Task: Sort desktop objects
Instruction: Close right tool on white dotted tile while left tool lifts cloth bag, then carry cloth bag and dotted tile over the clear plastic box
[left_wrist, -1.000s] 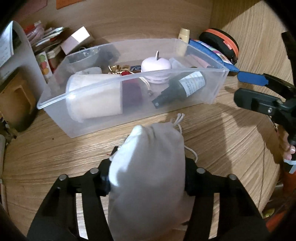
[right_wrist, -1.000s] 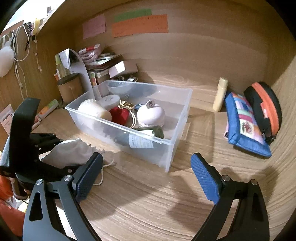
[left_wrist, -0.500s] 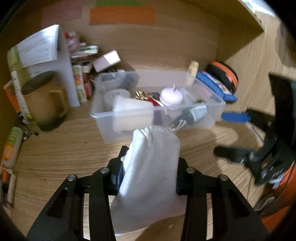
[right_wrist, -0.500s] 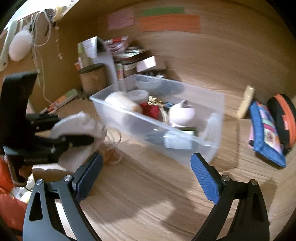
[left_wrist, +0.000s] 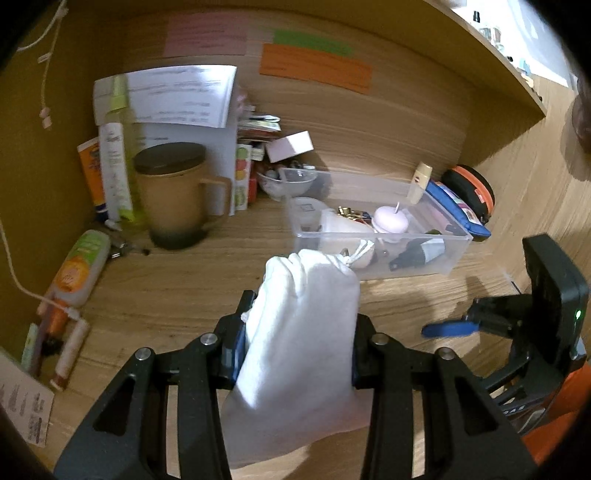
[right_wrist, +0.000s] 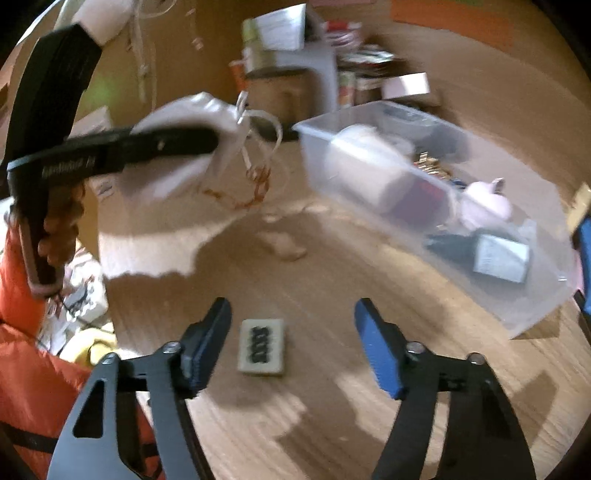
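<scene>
Our left gripper (left_wrist: 295, 354) is clamped on a soft white drawstring cloth pouch (left_wrist: 299, 332), both jaws pressed into its sides, and carries it clear above the wooden desk (left_wrist: 166, 280). From the right wrist view the same pouch (right_wrist: 184, 125) hangs off the desk with its cords dangling beneath it. Ahead and to the right of that gripper sits the clear rectangular plastic bin (left_wrist: 454, 254), already holding a pale pink round gadget (left_wrist: 391, 223), a dark spray bottle with a white label (left_wrist: 421, 251) and other small items too crowded to tell apart.

We judge the step in hand to be the carry of the pouch toward that bin; the next move calls for swinging it forward over the near rim, lowering into a free corner, then parting the jaws.

Further right, our right gripper (right_wrist: 291, 332) hovers over the desk with its blue pads wide apart and nothing between them. Just ahead of it, lying flat between the fingers' line, is a small cream rectangular tile with dark markings (right_wrist: 262, 347), which looks a likely next pick, needing a straight descent and a squeeze across its short sides.
</scene>
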